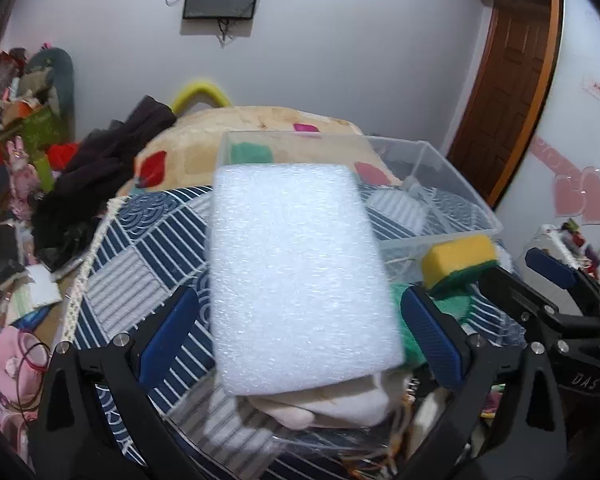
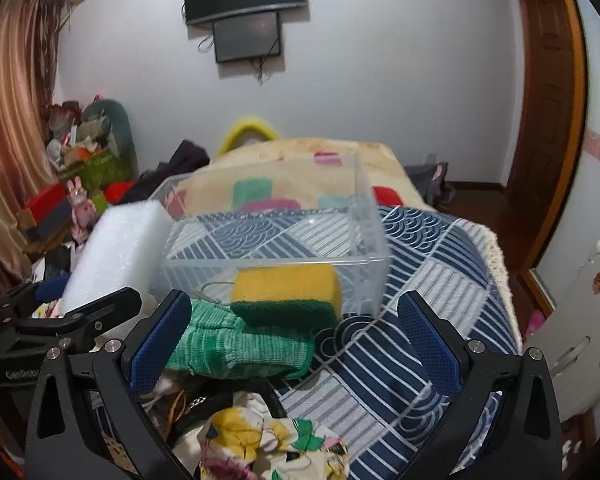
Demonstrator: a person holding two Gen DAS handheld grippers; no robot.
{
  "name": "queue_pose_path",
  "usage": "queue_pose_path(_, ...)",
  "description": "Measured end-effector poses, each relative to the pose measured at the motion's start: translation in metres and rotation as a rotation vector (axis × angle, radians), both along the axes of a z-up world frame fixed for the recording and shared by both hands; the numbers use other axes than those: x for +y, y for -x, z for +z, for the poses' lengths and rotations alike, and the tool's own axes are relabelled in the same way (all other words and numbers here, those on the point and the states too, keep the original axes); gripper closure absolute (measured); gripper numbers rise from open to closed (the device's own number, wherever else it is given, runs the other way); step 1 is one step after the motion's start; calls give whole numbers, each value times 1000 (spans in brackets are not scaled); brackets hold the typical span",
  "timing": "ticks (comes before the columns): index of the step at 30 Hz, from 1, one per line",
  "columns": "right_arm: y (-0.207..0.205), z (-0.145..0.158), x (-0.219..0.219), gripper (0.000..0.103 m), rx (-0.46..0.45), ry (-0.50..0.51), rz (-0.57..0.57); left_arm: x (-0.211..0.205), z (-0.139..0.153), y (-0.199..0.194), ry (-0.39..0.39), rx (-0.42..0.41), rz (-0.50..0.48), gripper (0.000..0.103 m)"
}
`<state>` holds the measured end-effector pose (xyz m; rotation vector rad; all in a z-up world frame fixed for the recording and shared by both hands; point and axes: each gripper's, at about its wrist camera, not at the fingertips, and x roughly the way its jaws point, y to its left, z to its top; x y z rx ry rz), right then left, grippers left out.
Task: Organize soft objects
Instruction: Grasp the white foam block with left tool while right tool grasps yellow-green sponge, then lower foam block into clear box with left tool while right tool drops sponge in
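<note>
A white foam block (image 1: pixel 300 280) lies between the open jaws of my left gripper (image 1: pixel 300 340), resting on a cream cloth (image 1: pixel 340 404); neither blue pad touches it. It also shows in the right wrist view (image 2: pixel 116 252). A yellow-and-green sponge (image 2: pixel 288 292) sits on a green knitted cloth (image 2: pixel 236 348) in front of a clear plastic box (image 2: pixel 276 256). My right gripper (image 2: pixel 296 344) is open and empty, its jaws either side of the sponge and cloth. The sponge (image 1: pixel 460 260) and box (image 1: pixel 440 176) also show in the left wrist view.
Everything lies on a blue-and-white patterned cover (image 2: pixel 400 360). A floral cloth (image 2: pixel 268 444) lies near the front. A beige patterned blanket (image 1: pixel 260 128) is behind the box. Dark clothes (image 1: pixel 100 168) and clutter (image 1: pixel 16 128) are at left. A wooden door (image 2: pixel 548 80) is at right.
</note>
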<state>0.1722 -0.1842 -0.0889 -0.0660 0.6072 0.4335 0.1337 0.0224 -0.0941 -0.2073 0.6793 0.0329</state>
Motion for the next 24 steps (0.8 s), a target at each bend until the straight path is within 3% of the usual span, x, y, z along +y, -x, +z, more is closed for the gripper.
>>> queue_pose_path(3, -6, -4, 1, 1, 27, 7, 10, 4, -4, 1, -12, -12, 17, 7)
queue_pose_path(4, -8, -6, 0, 2, 30, 9, 10, 6, -5, 1, 3, -9, 7, 17)
queue_pose_path(5, -11, -8, 3, 4, 36, 16, 11, 7, -7, 0, 26, -1, -9, 19)
queue_pose_path(11, -21, -16, 5, 28, 93, 26, 23, 8, -8, 3, 24, -13, -21, 20)
queue_pose_path(12, -21, -17, 4, 35, 102, 22, 30, 8, -7, 5, 20, -17, -23, 20)
queue_pose_path(24, 6, 10, -18, 38, 37, -35, 36, 13, 18, 18, -14, -102, -14, 20)
